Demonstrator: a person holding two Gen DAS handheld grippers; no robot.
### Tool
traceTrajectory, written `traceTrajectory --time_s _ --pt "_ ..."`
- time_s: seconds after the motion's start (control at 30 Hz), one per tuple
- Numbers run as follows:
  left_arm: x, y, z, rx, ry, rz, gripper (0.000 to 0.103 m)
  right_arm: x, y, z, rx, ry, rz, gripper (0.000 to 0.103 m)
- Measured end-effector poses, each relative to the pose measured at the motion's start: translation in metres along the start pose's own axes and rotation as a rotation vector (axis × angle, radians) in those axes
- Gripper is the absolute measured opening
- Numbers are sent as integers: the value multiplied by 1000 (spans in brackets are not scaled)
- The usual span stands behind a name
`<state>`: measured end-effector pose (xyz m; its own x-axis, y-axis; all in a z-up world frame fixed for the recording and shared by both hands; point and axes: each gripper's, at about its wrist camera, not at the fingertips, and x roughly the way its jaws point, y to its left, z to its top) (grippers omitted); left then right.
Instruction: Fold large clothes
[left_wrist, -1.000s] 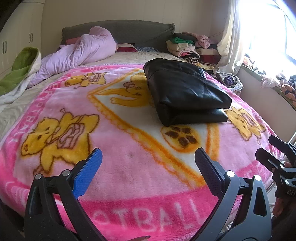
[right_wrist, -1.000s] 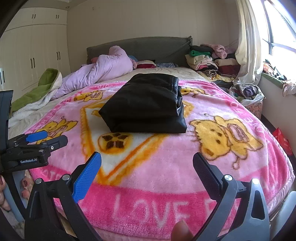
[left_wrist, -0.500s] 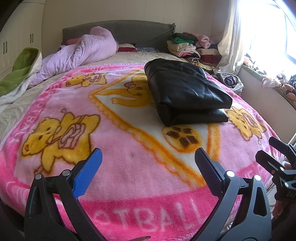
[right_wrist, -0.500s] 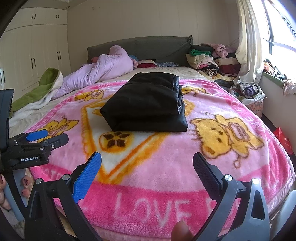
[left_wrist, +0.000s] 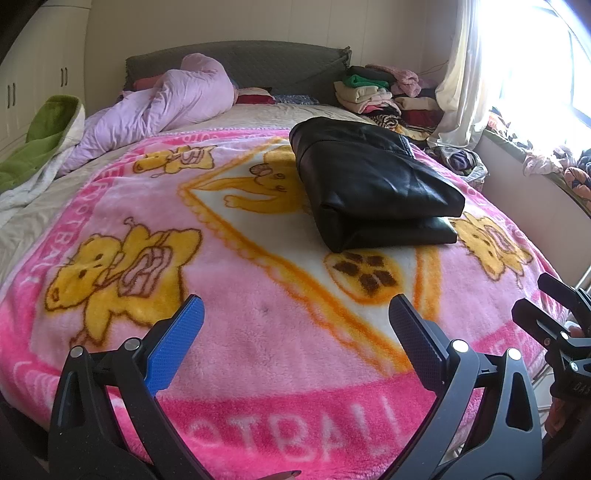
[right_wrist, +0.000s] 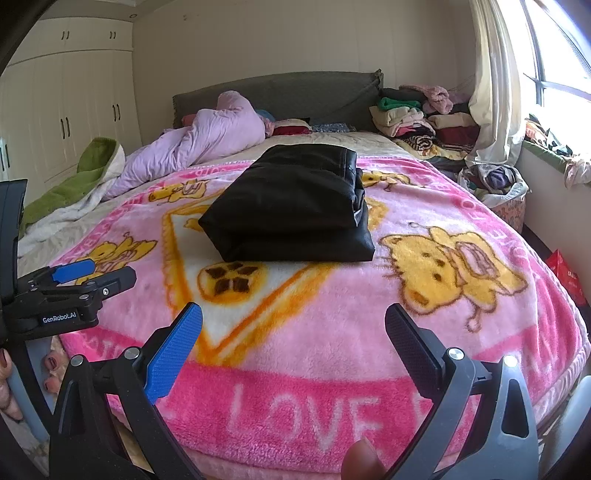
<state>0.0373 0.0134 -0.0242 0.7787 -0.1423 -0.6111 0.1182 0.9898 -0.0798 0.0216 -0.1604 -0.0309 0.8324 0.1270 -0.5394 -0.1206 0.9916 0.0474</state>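
I held both claws, left (left_wrist: 295, 332) and right (right_wrist: 293, 330), spread and empty, well short of the folded jacket (right_wrist: 291, 206) lying ahead.

Folded black garment (left_wrist: 373, 184) on pink blanket (left_wrist: 258, 332) — jaws apart

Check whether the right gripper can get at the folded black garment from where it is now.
Probably yes: the right gripper is open and empty, and only bare pink blanket lies between it and the black garment.
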Motion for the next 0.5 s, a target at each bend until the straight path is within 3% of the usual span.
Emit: traceTrajectory --time_s 0.5 --pt "0 2 0 10 4 10 94 2 0 -5 37 22 -27 99"
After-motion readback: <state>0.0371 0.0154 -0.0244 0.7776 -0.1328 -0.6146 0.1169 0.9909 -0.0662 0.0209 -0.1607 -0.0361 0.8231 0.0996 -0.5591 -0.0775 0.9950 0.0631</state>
